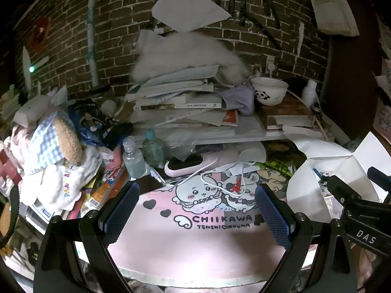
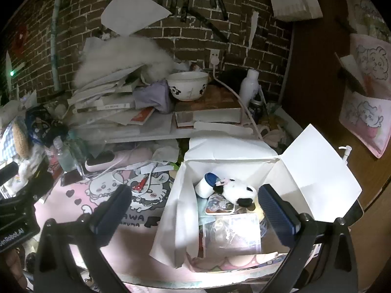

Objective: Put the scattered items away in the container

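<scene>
Left wrist view: the left gripper [image 1: 196,210] hangs over the pink Chiikawa mat [image 1: 195,244], fingers spread wide, nothing between the pads.
Loose stuff ahead: a pink hairbrush [image 1: 189,166] lies at the far edge of the mat with a white cable [image 1: 215,178] looping across it and onto the mat. Two clear bottles [image 1: 133,157] stand just left of the brush, at the foot of a heap of cloth and packets.
Container from here: the white box [image 1: 325,168] sits off to the right, only its flaps and outer wall showing, with the right gripper's black body in front of it.

Right wrist view: the right gripper [image 2: 195,207] hovers right at the box [image 2: 315,178], also wide open and empty.
Already inside: a panda plush [image 2: 235,190], a small white tub with a blue lid [image 2: 206,184] touching it on the left, a sticker card [image 2: 220,206] and a clear plastic bag [image 2: 232,234] nearer the camera.
Step, my guess: between items. Looks like something's just gone in, and neither tool carries anything.
Next move, as I see it: one gripper reaches for the hairbrush or a bottle. The brush is the easy pick but that cable is draped over it, so the cable will probably need freeing or it gets dragged along.
Room left: box looks partly full, with space on the right side.
</scene>
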`<state>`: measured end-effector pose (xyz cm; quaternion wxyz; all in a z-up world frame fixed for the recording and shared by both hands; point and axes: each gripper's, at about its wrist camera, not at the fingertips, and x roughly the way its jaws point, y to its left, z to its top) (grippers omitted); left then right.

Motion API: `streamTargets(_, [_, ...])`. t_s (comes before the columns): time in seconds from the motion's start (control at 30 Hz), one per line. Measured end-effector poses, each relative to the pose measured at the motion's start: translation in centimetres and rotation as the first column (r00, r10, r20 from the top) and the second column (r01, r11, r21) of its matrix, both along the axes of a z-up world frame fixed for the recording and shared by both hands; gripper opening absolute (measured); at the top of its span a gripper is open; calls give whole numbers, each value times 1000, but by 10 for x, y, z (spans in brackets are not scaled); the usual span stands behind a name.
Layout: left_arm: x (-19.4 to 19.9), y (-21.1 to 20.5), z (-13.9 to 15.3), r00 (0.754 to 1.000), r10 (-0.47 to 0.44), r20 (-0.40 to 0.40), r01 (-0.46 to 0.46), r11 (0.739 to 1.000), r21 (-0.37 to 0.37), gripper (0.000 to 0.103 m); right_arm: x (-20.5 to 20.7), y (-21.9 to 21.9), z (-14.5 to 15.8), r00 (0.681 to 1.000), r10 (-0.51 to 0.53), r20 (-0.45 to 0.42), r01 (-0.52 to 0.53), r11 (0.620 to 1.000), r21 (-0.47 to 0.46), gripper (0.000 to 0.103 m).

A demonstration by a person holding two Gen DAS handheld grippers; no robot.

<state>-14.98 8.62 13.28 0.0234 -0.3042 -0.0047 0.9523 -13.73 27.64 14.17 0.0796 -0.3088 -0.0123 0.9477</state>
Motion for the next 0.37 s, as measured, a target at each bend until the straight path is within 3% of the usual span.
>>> streamTargets(0.37, [-1,0,-1,1000,4,9,-4,1000,0,95,-1,0,-2,1000,7,11,-7,1000,-6,103])
